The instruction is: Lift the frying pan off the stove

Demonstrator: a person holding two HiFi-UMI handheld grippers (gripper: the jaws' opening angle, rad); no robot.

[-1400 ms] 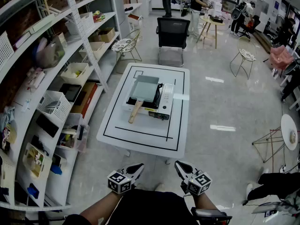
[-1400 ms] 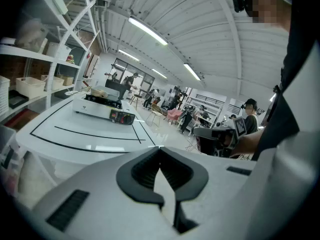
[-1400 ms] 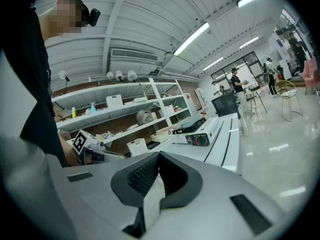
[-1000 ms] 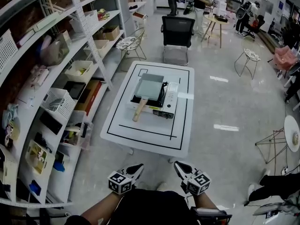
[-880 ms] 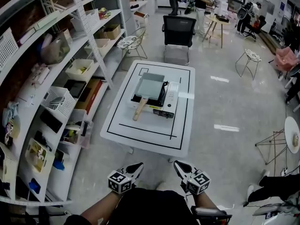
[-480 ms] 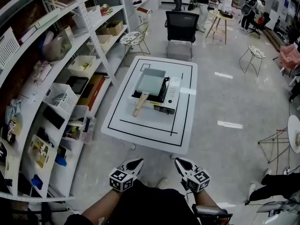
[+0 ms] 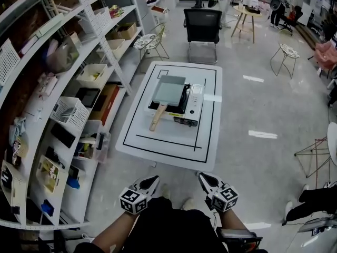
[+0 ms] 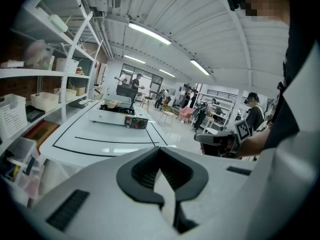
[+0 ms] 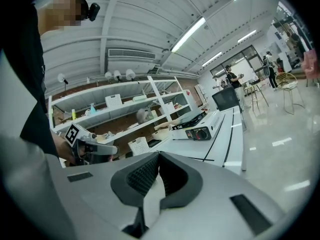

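A square grey frying pan [image 7: 169, 92] with a wooden handle [image 7: 156, 119] sits on a white portable stove [image 7: 192, 102], on a low white table [image 7: 158, 151] with black lines. Both grippers hang close to my body, well short of the table's near edge. The left gripper [image 7: 149, 182] is shut with nothing in it, and so is the right gripper [image 7: 205, 178]. The left gripper view shows its jaws [image 8: 160, 151] closed, with the stove [image 8: 120, 120] far ahead. In the right gripper view the jaws [image 9: 159, 155] are closed, and the stove [image 9: 198, 129] lies ahead.
White shelves [image 7: 63, 78] with bins and boxes run along the left. A black office chair [image 7: 202, 25] stands beyond the table. Stools, a small round table [image 7: 331, 141] and several people are farther off to the right and back.
The view has shifted a little toward the table, so the table and pan sit slightly higher and nearer. Both grippers stay shut, low by my body.
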